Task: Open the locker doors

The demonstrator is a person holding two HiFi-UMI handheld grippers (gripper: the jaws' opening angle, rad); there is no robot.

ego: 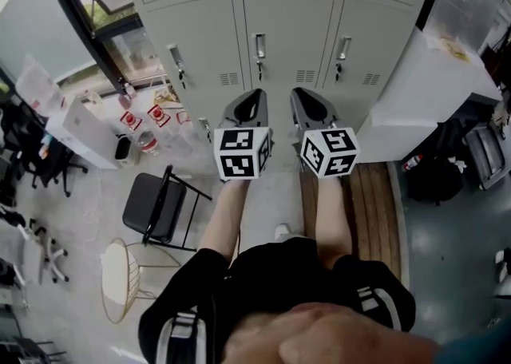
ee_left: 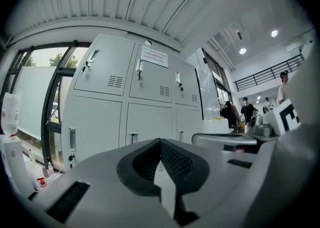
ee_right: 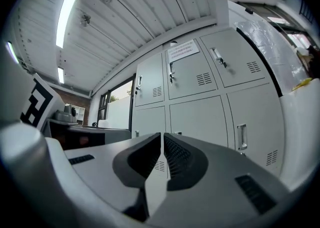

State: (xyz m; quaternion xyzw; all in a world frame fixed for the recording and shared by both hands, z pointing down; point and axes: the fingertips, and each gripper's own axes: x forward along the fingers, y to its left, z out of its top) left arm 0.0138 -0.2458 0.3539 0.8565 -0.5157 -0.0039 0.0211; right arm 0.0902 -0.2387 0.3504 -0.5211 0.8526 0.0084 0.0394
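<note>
Closed lockers (ego: 287,35) ahead, folding chair (ego: 153,207) left, white cabinet (ego: 427,95) right

Left gripper (ego: 255,94) and right gripper (ego: 297,92): matching light grey moulded shells, narrowing toward the far end. Pads (ee_left: 176,161) inside the jaws are dark grey with a ribbed texture. Each shell has dark rectangular slots (ee_left: 67,202) on top. The near end of each carries a white cube (ego: 242,153) with black square markers. The person wears black clothing (ego: 275,274) with white stripes (ego: 183,332) at left and right.
</note>
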